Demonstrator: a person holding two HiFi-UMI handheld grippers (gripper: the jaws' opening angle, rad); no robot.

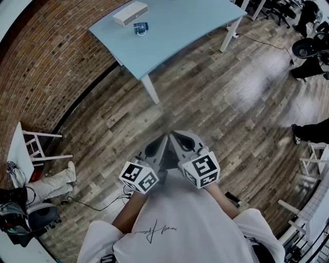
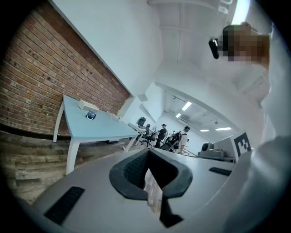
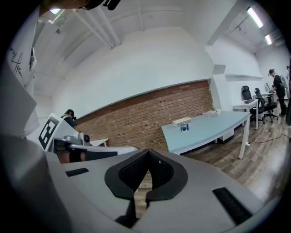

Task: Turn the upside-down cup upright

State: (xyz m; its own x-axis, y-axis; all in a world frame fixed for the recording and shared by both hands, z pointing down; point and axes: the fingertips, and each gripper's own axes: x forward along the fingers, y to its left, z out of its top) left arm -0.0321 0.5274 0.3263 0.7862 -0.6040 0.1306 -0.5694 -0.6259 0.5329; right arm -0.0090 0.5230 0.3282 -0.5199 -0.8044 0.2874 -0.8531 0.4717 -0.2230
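A small blue cup (image 1: 141,28) stands on the light blue table (image 1: 180,25) far ahead, beside a white box (image 1: 130,13); it is too small to tell which way up it is. The cup (image 2: 91,115) shows in the left gripper view and, as a distant cup (image 3: 184,128), in the right gripper view. My left gripper (image 1: 164,137) and right gripper (image 1: 174,135) are held side by side close to my chest, over the wooden floor, far from the table. Both are shut with nothing between the jaws: left gripper (image 2: 148,152), right gripper (image 3: 148,151).
A brick wall (image 1: 46,61) runs behind the table. White table legs (image 1: 150,88) stand on the plank floor. A white chair (image 1: 38,146) and a seated person's leg (image 1: 54,182) are at the left. Office chairs (image 1: 308,46) and people stand at the right.
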